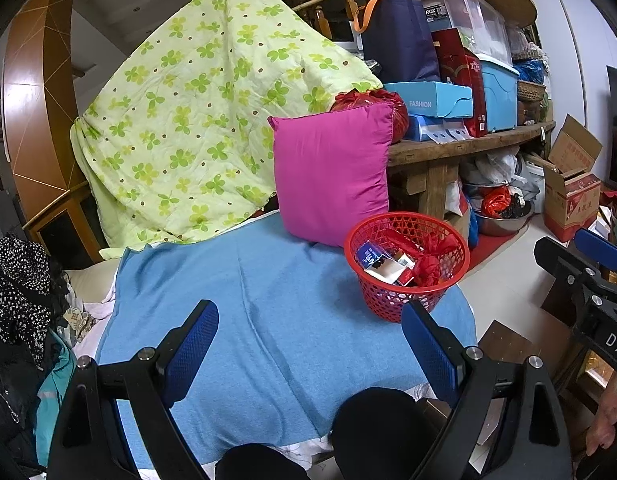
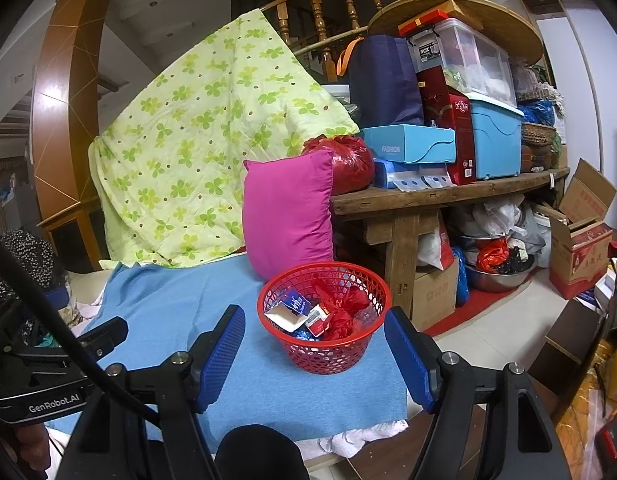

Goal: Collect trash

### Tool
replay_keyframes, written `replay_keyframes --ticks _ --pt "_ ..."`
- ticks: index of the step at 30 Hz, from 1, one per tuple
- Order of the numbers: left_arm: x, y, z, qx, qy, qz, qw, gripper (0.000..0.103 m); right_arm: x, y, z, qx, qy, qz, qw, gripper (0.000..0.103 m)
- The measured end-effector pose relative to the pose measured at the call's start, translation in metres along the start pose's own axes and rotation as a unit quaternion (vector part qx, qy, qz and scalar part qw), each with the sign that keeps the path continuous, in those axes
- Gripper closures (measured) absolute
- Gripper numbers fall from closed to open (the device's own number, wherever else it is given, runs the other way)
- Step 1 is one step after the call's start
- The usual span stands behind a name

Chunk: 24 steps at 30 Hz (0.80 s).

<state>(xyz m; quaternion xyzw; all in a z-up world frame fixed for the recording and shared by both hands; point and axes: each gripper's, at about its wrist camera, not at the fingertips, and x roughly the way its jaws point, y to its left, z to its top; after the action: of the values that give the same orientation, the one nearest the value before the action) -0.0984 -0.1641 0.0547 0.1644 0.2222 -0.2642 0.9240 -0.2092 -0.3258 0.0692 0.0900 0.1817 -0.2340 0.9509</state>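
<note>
A red plastic mesh basket (image 1: 388, 304) (image 2: 328, 360) stands on the right part of a blue blanket (image 1: 268, 300) (image 2: 180, 304). Inside lie a crumpled red plastic bag (image 1: 428, 260) (image 2: 340, 308) and small cartons (image 1: 382, 264) (image 2: 292, 308). My left gripper (image 1: 310, 340) hovers open over the blanket, with the basket just beyond its right finger; its body shows at the left edge of the right wrist view (image 2: 88, 336). My right gripper (image 2: 314, 316) is open and holds nothing; the basket sits just ahead, framed by its fingers. It also shows at the right edge of the left wrist view (image 1: 588, 272).
A pink pillow (image 1: 332, 176) leans behind the basket, beside a green clover quilt (image 1: 196, 120). A wooden bench (image 2: 448, 196) stacked with boxes stands to the right, with a steel bowl (image 2: 500, 272) and a cardboard box (image 2: 580, 248) on the floor. Clothes (image 1: 16, 280) pile up at left.
</note>
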Motion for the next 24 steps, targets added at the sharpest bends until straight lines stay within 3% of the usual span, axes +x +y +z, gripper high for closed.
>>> replay_keyframes --ticks 24 --pt "0.0042 0.0003 -0.003 0.003 0.005 0.0 1.0 0.01 0.0012 -0.0039 0.0014 0.004 0.006 -0.001 1.0 0.028"
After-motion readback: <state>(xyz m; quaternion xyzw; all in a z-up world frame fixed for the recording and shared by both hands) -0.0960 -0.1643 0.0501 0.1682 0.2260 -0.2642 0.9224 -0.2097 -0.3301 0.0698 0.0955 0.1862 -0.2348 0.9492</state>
